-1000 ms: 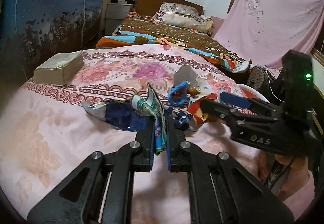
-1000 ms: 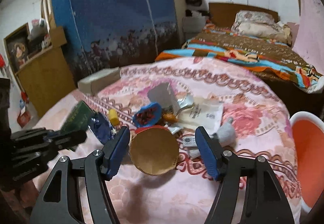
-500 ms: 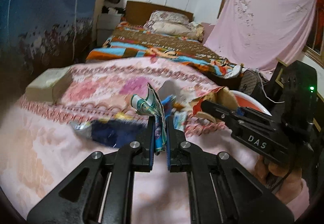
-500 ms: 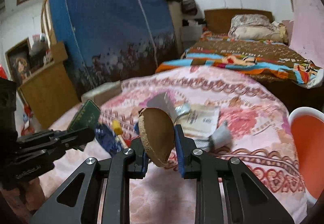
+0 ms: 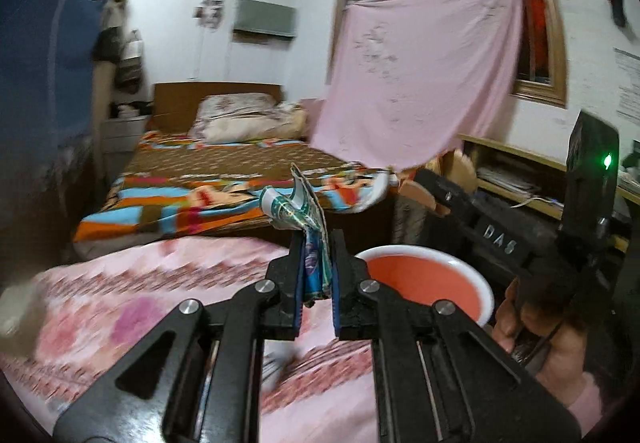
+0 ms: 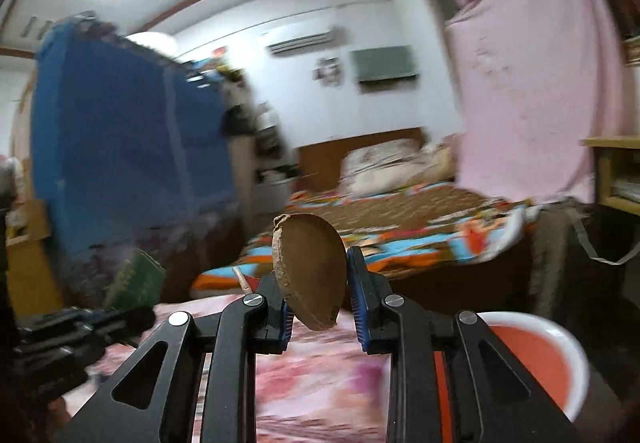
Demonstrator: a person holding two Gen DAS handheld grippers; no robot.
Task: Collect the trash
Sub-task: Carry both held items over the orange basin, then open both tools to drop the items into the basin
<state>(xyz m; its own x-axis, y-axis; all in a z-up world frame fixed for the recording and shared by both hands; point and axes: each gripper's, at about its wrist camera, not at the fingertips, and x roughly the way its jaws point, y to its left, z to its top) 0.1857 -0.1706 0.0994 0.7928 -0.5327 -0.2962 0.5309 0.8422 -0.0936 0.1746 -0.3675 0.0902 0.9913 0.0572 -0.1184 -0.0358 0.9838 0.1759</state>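
Note:
My left gripper (image 5: pixel 316 283) is shut on a crumpled teal and blue wrapper (image 5: pixel 304 215) and holds it up above the pink floral bedspread (image 5: pixel 132 295). My right gripper (image 6: pixel 318 295) is shut on a squashed brown paper cup (image 6: pixel 310 267), raised above the bed. A red bin with a white rim (image 5: pixel 424 279) stands just right of the left gripper; it also shows in the right wrist view (image 6: pixel 532 359) at the lower right. The right gripper's body (image 5: pixel 492 231) is above the bin in the left wrist view. The other trash on the bed is out of view.
A second bed with a striped blanket (image 5: pixel 224 187) lies beyond. A pink sheet (image 5: pixel 424 75) hangs at the right before a wooden shelf (image 5: pixel 516 171). A blue wardrobe (image 6: pixel 120 147) stands at the left. Both views are motion-blurred.
Both grippers have lifted off the trash pile and swung right toward the red bin, each carrying its piece. The right gripper closed on the paper cup a second ago.

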